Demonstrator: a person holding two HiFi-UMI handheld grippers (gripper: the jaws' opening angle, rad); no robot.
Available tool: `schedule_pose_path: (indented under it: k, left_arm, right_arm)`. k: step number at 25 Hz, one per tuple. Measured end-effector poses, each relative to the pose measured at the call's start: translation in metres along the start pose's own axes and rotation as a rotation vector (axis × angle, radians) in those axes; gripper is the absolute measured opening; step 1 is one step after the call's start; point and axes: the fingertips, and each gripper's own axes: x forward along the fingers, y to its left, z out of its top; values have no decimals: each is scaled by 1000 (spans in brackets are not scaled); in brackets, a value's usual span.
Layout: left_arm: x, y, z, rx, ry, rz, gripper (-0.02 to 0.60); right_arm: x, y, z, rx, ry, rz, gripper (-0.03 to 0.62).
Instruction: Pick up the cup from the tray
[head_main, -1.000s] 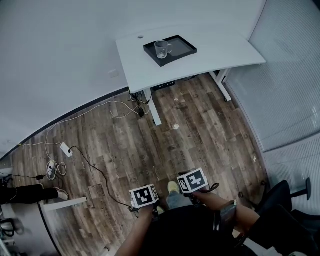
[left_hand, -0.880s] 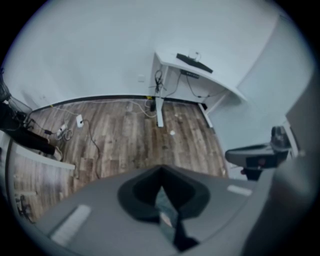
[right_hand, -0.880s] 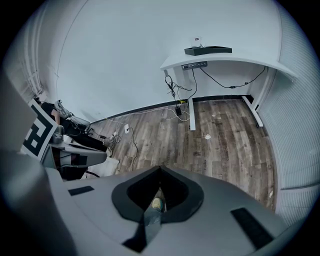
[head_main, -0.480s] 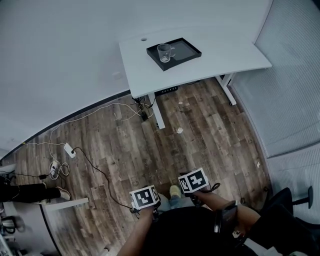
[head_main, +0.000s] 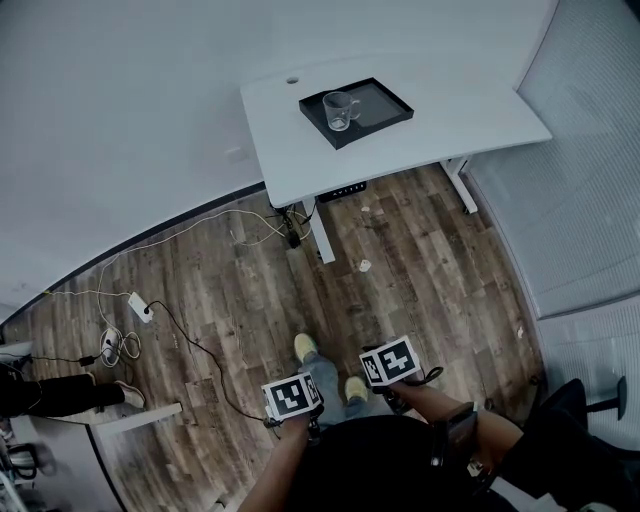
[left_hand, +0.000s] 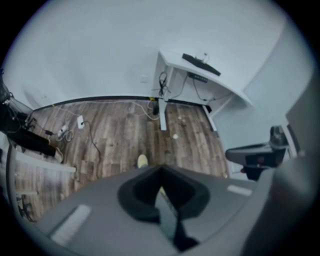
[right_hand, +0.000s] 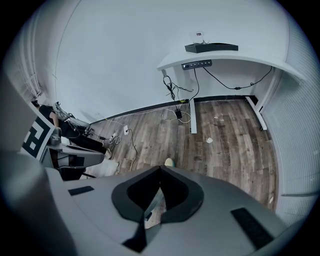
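Jaws clenched tight on nothing at both left gripper (left_hand: 161, 171) and right gripper (right_hand: 160, 171), low over grainy wood-plank floor (head_main: 250, 290). Well ahead: clear glass cup (head_main: 340, 110) with handle, upright at left end of flat black rectangular tray (head_main: 388, 102), on smooth white tabletop (head_main: 460, 110).

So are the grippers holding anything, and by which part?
Nothing. The left gripper and right gripper are shut and empty; the cup sits on the tray.
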Motion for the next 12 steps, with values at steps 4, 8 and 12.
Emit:
schedule_pose_path:
  k: [4, 8, 12]
  left_arm:
    - [7, 7, 22, 16, 13, -10, 2]
    - [15, 18, 47, 24, 26, -19, 2]
    - [19, 22, 73, 45, 24, -24, 2]
  right_arm:
    - [10, -1, 18, 13, 15, -9, 14]
    - [21, 0, 43, 27, 19, -15, 14]
    - [25, 0, 64, 37, 15, -24, 14]
